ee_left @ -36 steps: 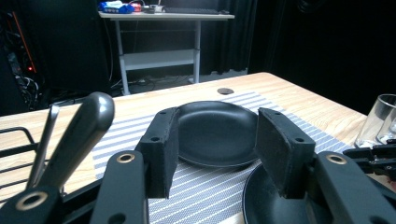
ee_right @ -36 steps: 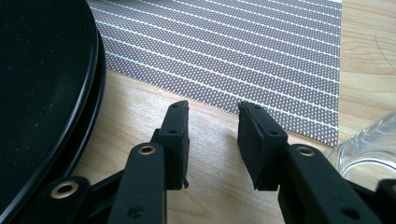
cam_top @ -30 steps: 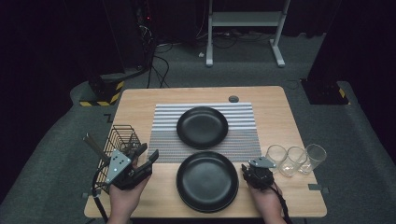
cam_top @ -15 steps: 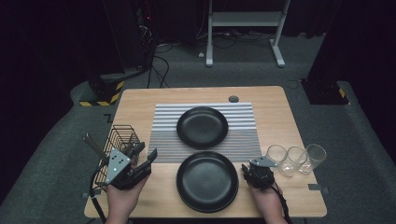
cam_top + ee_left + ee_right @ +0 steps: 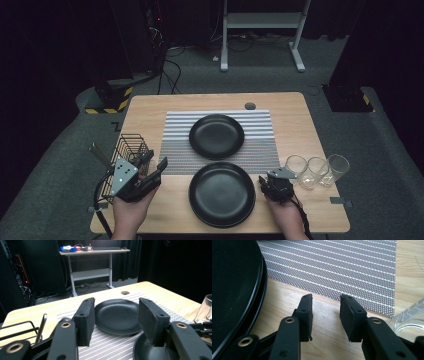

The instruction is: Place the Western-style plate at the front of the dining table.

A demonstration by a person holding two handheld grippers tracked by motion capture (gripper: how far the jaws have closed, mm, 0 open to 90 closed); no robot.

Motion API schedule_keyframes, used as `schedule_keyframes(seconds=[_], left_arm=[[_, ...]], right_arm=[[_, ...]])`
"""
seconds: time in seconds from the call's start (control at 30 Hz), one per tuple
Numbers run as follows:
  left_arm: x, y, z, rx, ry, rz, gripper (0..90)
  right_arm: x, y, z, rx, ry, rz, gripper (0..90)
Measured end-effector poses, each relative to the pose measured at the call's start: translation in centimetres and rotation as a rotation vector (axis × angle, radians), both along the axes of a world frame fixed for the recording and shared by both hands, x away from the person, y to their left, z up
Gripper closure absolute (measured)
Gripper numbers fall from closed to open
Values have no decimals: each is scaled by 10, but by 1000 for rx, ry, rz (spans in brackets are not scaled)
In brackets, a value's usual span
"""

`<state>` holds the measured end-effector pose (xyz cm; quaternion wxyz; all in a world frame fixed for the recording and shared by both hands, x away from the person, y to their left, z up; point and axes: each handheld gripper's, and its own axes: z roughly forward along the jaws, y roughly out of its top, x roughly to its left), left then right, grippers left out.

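Note:
Two black plates lie on the wooden table (image 5: 305, 125). The far plate (image 5: 216, 136) rests on a grey striped mat (image 5: 260, 145), and the near plate (image 5: 222, 194) lies partly on the mat's front edge. My left gripper (image 5: 155, 161) is held left of the near plate, open and empty. In the left gripper view its jaws (image 5: 116, 312) frame the far plate (image 5: 117, 322) from a distance. My right gripper (image 5: 270, 181) sits just right of the near plate, open. In the right gripper view its fingertips (image 5: 325, 302) hover over bare wood, with the near plate's rim (image 5: 259, 282) to the left.
A black wire basket (image 5: 127, 147) holding utensils stands at the table's left edge, close behind my left gripper. Three clear glasses (image 5: 316, 170) stand in a row to the right of my right gripper; one glass (image 5: 409, 317) is close to its right jaw.

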<state>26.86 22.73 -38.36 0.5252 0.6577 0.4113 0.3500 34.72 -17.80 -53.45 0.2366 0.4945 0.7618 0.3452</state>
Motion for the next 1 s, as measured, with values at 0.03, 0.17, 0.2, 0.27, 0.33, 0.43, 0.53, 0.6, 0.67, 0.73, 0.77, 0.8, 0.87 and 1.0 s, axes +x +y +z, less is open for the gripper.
schedule_keyframes(seconds=[0.03,0.17,0.2,0.27,0.33,0.43,0.53,0.6,0.67,0.73,0.77,0.8,0.87,1.0], left_arm=[[0,0,1,2,-1,2,480],[0,1,5,2,-12,12,480],[0,2,6,5,-12,12,480],[1,4,8,-4,-9,13,481],[0,6,10,-2,-15,20,481],[0,8,12,0,-23,29,480],[1,11,12,3,-24,41,480],[1,12,12,2,-24,46,480],[1,14,12,6,-26,57,478],[1,16,12,7,-29,67,476],[1,18,12,8,-29,71,475],[1,19,12,6,-29,75,474],[2,21,13,8,-28,81,472],[3,23,11,17,-23,92,471]], right_arm=[[0,0,0,0,0,0,626],[0,0,0,0,0,1,626],[0,0,0,0,0,1,627],[0,0,0,0,0,1,627],[0,0,0,0,0,2,627],[0,0,0,1,0,3,627],[0,0,0,1,0,3,627],[0,0,0,1,1,3,627],[0,0,0,1,1,3,627],[0,0,0,1,1,4,626],[0,0,0,1,1,4,627],[0,0,0,1,0,4,627],[0,0,0,1,0,4,627],[0,0,0,1,0,4,627]])
